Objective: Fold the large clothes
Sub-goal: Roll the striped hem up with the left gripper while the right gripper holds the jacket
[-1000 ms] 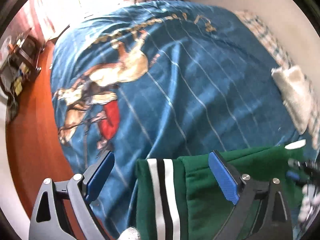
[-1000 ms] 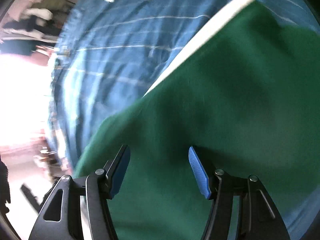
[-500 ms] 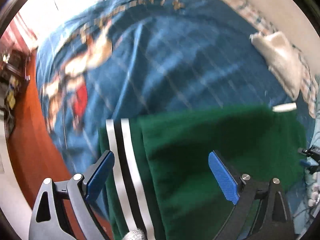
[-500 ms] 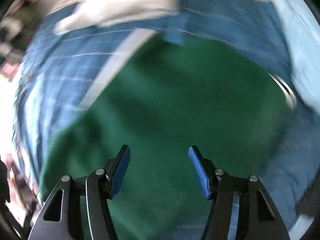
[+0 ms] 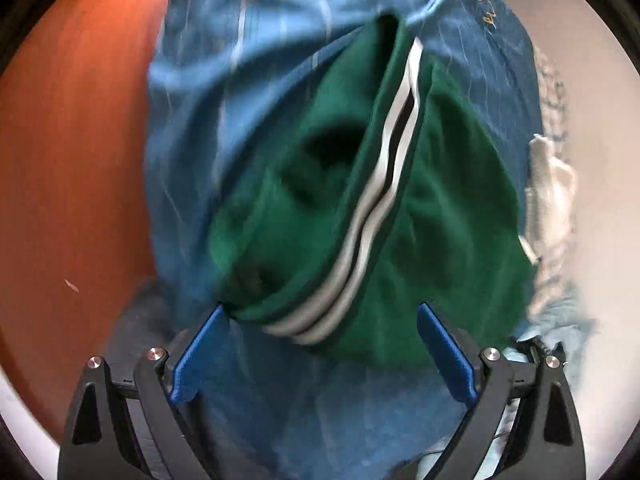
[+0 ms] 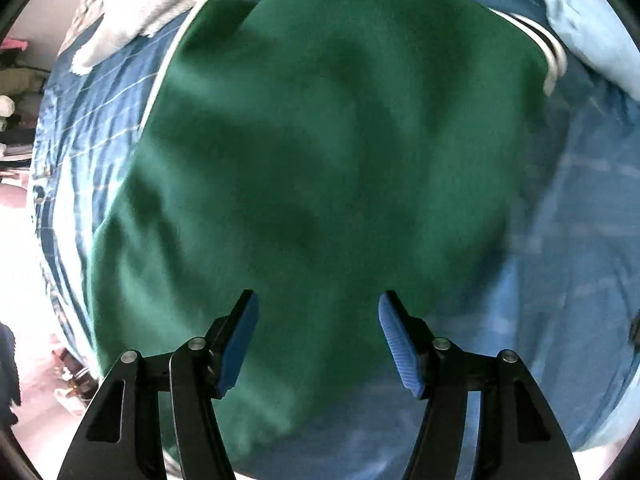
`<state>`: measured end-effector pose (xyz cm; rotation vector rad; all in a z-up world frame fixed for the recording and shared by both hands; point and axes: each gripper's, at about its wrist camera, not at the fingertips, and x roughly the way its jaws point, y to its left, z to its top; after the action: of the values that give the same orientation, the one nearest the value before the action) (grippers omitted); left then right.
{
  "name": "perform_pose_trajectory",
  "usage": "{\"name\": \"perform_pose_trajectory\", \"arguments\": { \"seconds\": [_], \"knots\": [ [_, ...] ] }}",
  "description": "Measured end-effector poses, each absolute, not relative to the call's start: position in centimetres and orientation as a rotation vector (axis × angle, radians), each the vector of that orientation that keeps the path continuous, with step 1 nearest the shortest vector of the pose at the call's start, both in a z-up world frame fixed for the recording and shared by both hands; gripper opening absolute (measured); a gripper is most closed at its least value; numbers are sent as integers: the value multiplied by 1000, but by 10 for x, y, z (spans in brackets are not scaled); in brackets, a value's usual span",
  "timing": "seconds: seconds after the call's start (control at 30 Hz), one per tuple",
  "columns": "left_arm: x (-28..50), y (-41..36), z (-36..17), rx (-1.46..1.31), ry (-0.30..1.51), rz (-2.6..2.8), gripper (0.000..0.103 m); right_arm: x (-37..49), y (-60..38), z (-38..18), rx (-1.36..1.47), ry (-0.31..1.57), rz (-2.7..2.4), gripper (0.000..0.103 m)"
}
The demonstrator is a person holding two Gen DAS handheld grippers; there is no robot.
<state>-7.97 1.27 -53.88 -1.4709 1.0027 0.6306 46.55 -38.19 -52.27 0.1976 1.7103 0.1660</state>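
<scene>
A large dark green garment (image 5: 448,200) with a white-and-black striped band (image 5: 376,208) lies on a blue bedspread (image 5: 224,128). In the left wrist view it is bunched, with the striped band running toward my left gripper (image 5: 324,344), which is open; the cloth's near edge lies between the blue pads, ungripped. In the right wrist view the green garment (image 6: 320,152) spreads wide and fairly flat, with a striped cuff (image 6: 548,48) at the far right. My right gripper (image 6: 318,336) is open just above the garment's near part, holding nothing.
An orange-red wooden floor (image 5: 80,168) lies left of the bed. A white fluffy cloth (image 6: 152,4) lies on the bed beyond the garment and also shows at the right (image 5: 556,184). A light blue pillow or sheet (image 6: 588,20) sits at far right.
My left gripper has swung round, now looking along the bed's edge with the floor at left, and the garment looks bunched. My right gripper has moved over the garment's middle. Both stay open.
</scene>
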Motion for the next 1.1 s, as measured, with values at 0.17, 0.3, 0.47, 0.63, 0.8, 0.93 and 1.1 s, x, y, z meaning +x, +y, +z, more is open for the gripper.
{"name": "perform_pose_trajectory", "arguments": {
  "seconds": [0.17, 0.3, 0.47, 0.63, 0.8, 0.93, 1.1],
  "knots": [
    [-75, 7, -568, -1523, 816, 695, 87, 414, -364, -516, 201, 1751, 197, 64],
    [-63, 19, -563, -1437, 750, 805, 46, 385, -346, -533, 119, 1807, 234, 64],
    [-34, 38, -520, -1196, 658, 771, 36, 369, -328, -535, 118, 1814, 297, 64],
    [-22, 91, -536, -1211, 534, 711, 36, 366, -320, -525, 137, 1806, 369, 64],
    [-19, 105, -589, -1412, 465, 664, 67, 369, -323, -517, 131, 1785, 407, 64],
    [5, 108, -579, -1350, 500, 756, 71, 379, -328, -528, 150, 1787, 388, 64],
    [35, 123, -548, -1221, 554, 810, 34, 385, -336, -538, 144, 1774, 346, 65]
  ]
}}
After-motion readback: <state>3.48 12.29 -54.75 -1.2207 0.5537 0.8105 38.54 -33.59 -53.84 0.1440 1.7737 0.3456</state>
